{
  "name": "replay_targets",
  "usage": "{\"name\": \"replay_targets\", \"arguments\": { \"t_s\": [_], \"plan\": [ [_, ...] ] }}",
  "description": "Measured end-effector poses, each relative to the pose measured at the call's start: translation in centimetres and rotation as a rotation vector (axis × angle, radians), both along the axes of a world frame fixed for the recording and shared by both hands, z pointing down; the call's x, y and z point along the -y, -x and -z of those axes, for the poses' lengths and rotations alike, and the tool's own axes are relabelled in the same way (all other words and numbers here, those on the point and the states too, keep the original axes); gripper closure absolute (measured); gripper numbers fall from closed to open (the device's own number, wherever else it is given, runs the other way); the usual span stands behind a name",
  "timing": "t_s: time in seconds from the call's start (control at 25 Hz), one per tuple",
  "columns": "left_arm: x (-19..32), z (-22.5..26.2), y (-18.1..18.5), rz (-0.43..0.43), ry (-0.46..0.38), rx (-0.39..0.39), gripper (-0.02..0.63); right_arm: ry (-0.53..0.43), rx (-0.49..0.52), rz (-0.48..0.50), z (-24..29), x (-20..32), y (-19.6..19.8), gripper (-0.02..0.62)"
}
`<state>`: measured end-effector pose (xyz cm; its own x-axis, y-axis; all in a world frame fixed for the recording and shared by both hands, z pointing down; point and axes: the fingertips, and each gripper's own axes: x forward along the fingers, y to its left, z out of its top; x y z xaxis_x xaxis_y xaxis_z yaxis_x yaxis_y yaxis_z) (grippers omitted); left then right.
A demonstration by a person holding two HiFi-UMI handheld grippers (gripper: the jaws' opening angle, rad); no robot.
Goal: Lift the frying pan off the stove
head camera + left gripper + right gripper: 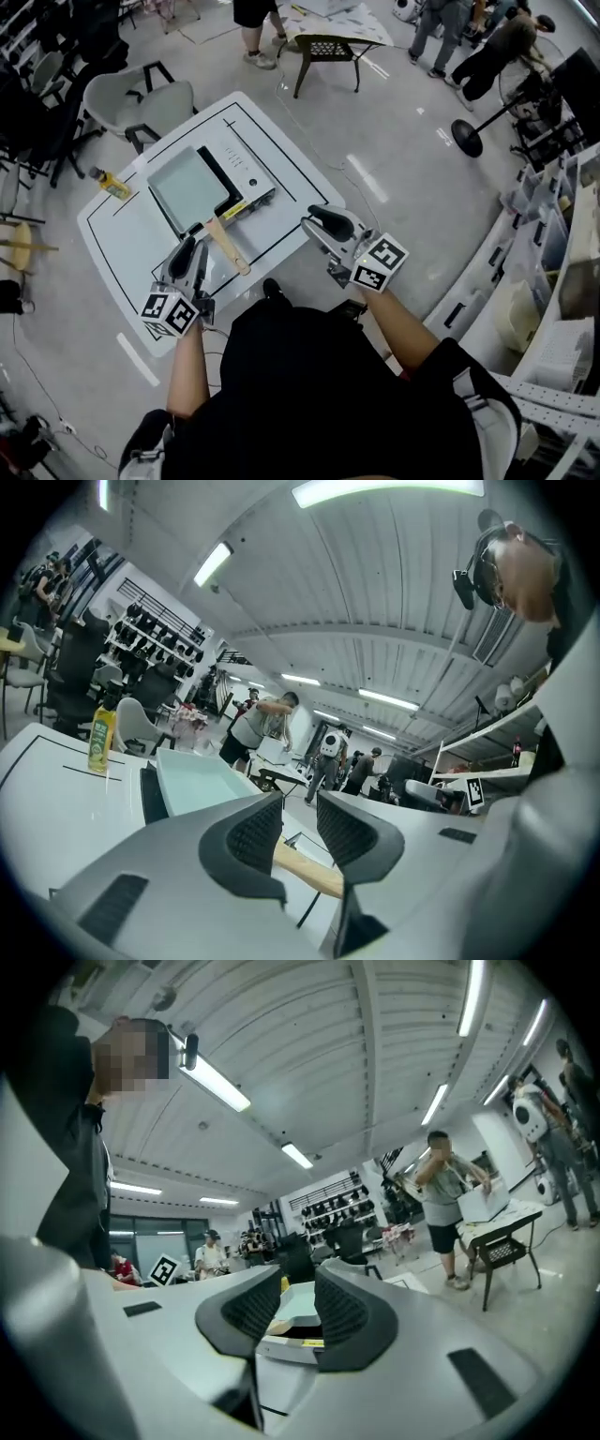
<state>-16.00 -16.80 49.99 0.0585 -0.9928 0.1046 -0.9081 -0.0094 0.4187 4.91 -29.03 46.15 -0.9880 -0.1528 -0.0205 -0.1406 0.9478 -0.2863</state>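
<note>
pan: the rectangular frying pan (187, 187), pale mint inside with a dark rim, sits on the silver portable stove (253, 184), which stands on the white counter (122, 246). Its light wooden handle (229, 247) sticks out toward the person.
pan vs left jaws: the left gripper (191, 255) is at the counter's near edge, just beside the handle's free end. It points toward the pan, and the pan body is ahead of its tips.
pan vs right jaws: the right gripper (317, 232) is over the counter's near right edge. It is aimed at the stove's corner and stands apart from both stove and pan.
head view only: shows the whole layout, with both grippers short of the pan, one on each side of the handle. A yellow bottle (112, 184) stands at the counter's far left.
left gripper view only: the handle (314, 874) runs low across the gap, beyond the left gripper (298, 808), and passes behind one jaw. The pan (192, 778) is to the left of the gap, with the bottle (100, 741) further left.
right gripper view only: the stove's front corner (286, 1346) and a strip of the pan (298, 1305) are framed in the gap of the right gripper (298, 1283), both further off than the tips.
left jaws: released and moderately apart, with no pad on the handle, so nothing is gripped.
right jaws: released and about as far apart as the left, with nothing between the pads and nothing touched.
task state: the pan is still on the stove.
</note>
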Motion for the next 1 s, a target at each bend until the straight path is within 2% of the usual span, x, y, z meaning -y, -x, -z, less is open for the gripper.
{"name": "replay_targets", "arguments": {
  "t_s": [0.12, 0.24, 0.4, 0.52, 0.68, 0.8, 1.0],
  "plan": [
    [1.3, -0.4, 1.4, -0.002, 0.013, -0.031, 0.488, 0.076, -0.027, 0.099, -1.2, 0.8, 2.4, 0.477],
    [1.2, -1.8, 2.6, -0.004, 0.055, -0.088, 0.483, 0.22, -0.059, 0.208, -3.2, 0.4, 5.0, 0.472],
    [0.7, -4.3, 3.3, -0.03, 0.118, -0.225, 0.474, 0.423, -0.126, 0.344, -6.0, -0.7, 7.4, 0.462],
    [0.9, -5.9, 2.7, -0.096, 0.16, -0.32, 0.474, 0.522, -0.175, 0.453, -7.6, -2.1, 9.0, 0.462],
    [1.2, -7.1, 2.0, -0.194, 0.187, -0.552, 0.465, 0.702, -0.209, 0.6, -9.2, -4.1, 11.4, 0.442],
    [1.1, -8.5, 1.5, -0.262, 0.191, -0.721, 0.456, 0.779, -0.26, 0.675, -10.1, -5.0, 12.7, 0.436],
    [0.7, -11.2, 1.3, -0.223, 0.201, -1.032, 0.449, 0.973, -0.341, 0.759, -11.0, -6.1, 13.6, 0.433]
  ]
}}
